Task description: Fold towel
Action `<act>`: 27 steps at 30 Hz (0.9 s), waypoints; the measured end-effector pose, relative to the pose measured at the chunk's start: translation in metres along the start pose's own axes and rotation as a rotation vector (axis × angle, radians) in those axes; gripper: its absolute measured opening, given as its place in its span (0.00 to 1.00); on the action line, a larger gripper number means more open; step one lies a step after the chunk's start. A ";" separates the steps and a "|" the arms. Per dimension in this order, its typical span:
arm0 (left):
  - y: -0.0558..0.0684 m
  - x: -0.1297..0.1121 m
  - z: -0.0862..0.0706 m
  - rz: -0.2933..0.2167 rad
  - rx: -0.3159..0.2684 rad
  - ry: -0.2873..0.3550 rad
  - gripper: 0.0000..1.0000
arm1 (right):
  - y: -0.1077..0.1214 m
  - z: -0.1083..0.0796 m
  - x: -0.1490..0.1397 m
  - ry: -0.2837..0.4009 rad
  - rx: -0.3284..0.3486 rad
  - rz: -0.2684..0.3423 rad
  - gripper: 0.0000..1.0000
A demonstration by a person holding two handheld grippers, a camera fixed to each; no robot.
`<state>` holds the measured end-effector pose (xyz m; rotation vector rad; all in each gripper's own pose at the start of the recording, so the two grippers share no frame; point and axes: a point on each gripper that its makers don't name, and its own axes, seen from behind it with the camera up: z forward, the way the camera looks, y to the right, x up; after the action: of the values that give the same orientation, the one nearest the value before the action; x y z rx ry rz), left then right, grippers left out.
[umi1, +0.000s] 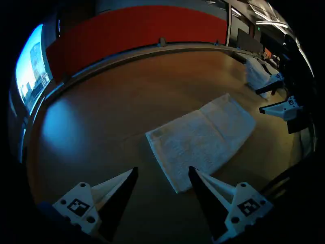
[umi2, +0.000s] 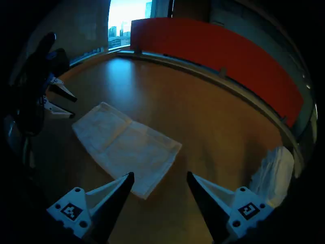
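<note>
Both jaws stand wide apart and grip nothing. Left gripper [umi1: 162,168] points at the towel [umi1: 203,138], which lies flat on the table [umi1: 113,105] with one crease across it, its near edge just ahead of the fingertips. Right gripper [umi2: 160,174] faces the towel from the opposite side. Another cloth [umi2: 274,173] lies well apart.

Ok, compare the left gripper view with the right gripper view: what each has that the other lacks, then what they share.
The left gripper view adds ceiling light strips. The right gripper view adds the dark hand holding the left gripper. Shared: the white towel lying flat on the wooden table, the right gripper and the left, both open, the red panel, the window and a bunched white cloth.
</note>
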<state>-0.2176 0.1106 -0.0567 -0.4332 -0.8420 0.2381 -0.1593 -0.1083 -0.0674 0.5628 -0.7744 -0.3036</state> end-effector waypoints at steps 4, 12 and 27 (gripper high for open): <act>-0.001 -0.002 -0.003 -0.001 0.007 0.003 0.92 | -0.002 -0.002 -0.004 -0.004 0.007 0.004 1.00; -0.005 -0.004 -0.012 -0.029 0.030 0.019 0.92 | -0.004 -0.001 -0.007 -0.008 0.021 -0.020 1.00; -0.009 -0.029 -0.049 -0.135 0.094 0.042 0.92 | -0.012 0.006 -0.007 -0.012 0.084 -0.084 1.00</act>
<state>-0.1986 0.0787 -0.1003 -0.2910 -0.8115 0.1423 -0.1687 -0.1172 -0.0749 0.6743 -0.7790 -0.3529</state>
